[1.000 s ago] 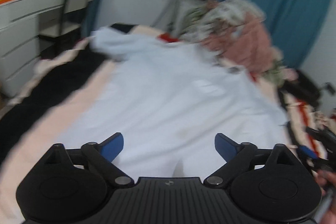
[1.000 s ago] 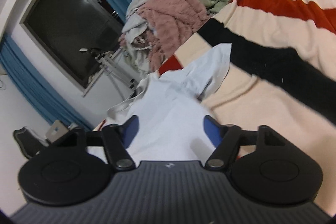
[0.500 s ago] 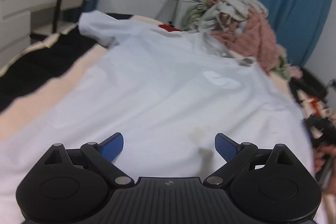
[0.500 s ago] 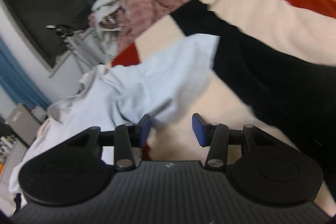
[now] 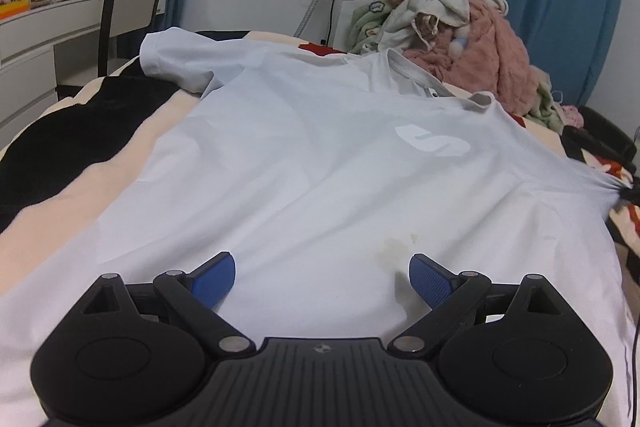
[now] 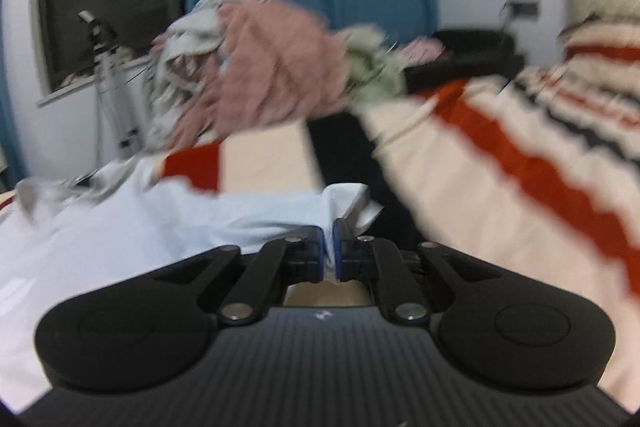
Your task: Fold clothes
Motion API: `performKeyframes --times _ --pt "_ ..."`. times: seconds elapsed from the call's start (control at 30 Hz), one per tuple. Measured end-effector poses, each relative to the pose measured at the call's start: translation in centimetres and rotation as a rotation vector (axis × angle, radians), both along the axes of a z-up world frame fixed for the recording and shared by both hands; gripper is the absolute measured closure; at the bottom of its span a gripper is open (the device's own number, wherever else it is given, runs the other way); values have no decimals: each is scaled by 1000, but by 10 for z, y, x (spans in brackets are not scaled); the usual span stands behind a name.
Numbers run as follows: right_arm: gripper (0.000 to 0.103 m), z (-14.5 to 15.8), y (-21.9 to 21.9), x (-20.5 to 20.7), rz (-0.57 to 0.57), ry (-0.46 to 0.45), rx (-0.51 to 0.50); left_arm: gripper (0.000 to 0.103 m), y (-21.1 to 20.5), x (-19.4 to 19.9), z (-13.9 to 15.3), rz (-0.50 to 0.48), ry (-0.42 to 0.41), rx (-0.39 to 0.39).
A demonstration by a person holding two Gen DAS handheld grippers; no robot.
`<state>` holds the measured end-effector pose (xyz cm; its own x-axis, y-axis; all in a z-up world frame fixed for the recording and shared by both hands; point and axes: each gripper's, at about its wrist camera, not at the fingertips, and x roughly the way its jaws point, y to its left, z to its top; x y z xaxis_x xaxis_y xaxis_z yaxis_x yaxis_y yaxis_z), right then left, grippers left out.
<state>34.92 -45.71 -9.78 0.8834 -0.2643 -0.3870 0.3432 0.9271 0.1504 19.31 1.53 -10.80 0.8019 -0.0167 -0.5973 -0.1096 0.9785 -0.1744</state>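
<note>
Right sleeve pinched, shirt laid out for folding.

We have the right gripper (image 6: 329,247) clamped on the sleeve of the pale blue cotton T-shirt (image 5: 320,163), pulling it taut, probably to flatten it before the fold. Left gripper (image 5: 322,277) spread, hovering over the shirt's hem. Shirt lies front up on the striped fleece bed blanket (image 6: 500,187), white logo and yellowish stain showing; pile of unfolded laundry (image 5: 460,39) just beyond its collar.

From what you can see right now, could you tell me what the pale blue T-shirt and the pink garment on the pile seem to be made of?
The T-shirt looks like thin, matte knit, probably cotton: it lies flat and bunches finely where the right claw pinches it. The pink garment looks like thick fleece, judging by its fuzzy nap.
</note>
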Motion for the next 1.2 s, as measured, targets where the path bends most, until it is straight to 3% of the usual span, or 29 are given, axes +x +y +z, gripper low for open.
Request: performKeyframes --times 0.1,0.2,0.23,0.27,0.33,0.4,0.53,0.8,1.1,1.2 --pt "95 1 -25 -10 -9 5 70 8 2 1 1 0 2 -7" --pt "88 -9 -42 -22 27 12 223 8 5 2 2 0 5 -16" --pt "69 -13 -46 -27 19 16 279 8 6 1 2 1 8 -26" --pt "36 -17 -49 -33 5 14 334 8 7 0 3 3 10 -36" --pt "15 -27 -56 -49 -2 -48 488 8 9 -3 6 5 12 -65" --pt "15 -37 -61 -64 9 -128 662 8 10 -7 9 4 8 -91" --pt "15 -58 -55 -63 60 -166 905 8 8 -13 15 -10 -10 -106" --pt "16 -80 -29 -15 114 -99 845 7 3 -12 11 -20 1 -88" --pt "18 -88 -34 35 128 -216 696 7 -6 -4 1 -41 17 -27" --pt "17 -94 -42 50 135 -255 703 7 -9 -2 -1 -49 15 5"
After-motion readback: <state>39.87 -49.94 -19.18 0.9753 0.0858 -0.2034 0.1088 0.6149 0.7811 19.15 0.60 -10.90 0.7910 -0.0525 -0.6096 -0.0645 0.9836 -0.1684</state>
